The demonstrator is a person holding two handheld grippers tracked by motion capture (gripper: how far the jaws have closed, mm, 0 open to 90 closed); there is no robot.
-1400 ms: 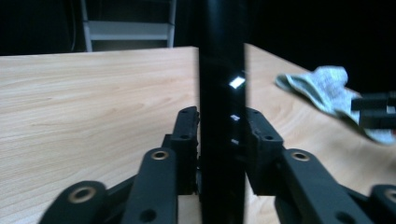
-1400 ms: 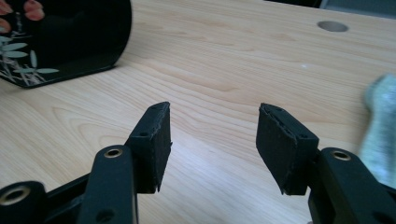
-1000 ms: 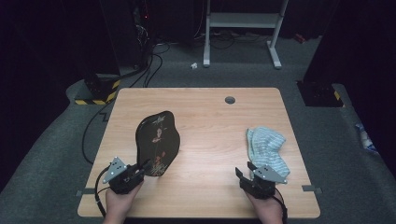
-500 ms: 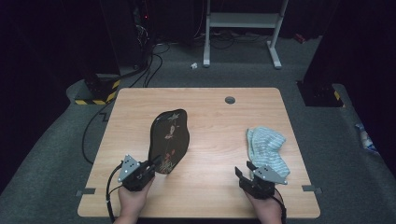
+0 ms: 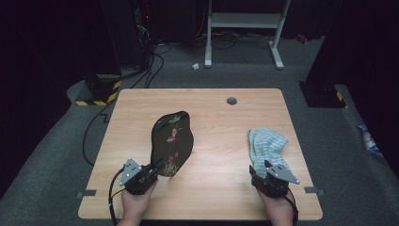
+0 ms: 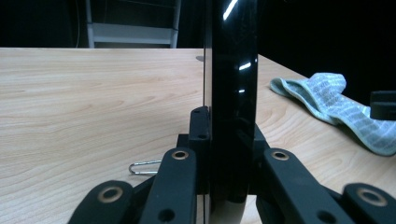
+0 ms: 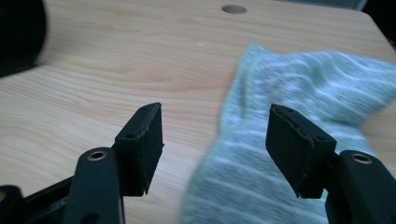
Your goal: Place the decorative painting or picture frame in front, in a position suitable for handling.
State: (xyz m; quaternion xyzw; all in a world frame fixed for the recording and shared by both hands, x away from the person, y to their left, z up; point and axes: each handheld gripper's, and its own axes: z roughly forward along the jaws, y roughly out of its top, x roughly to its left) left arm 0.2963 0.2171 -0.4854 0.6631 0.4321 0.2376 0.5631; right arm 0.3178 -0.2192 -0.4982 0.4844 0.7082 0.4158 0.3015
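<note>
My left gripper (image 5: 155, 170) is clamped on the near rim of the glossy black lacquer tray with a floral motif (image 5: 172, 141), standing it on edge, long axis running away from me. My right gripper (image 7: 215, 149) sits unclenched, jaws spread, with the pale blue striped cloth (image 7: 303, 116) directly ahead, its near end under the jaws. Bare wooden table (image 5: 221, 136) separates tray and cloth, well apart; the right side is nearer the cloth.

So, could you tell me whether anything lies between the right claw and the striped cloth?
Nothing visible does. The right claw is open right at the near end of the striped cloth, with bare table beside it. The black tray stands well off, clamped in the left claw.
</note>
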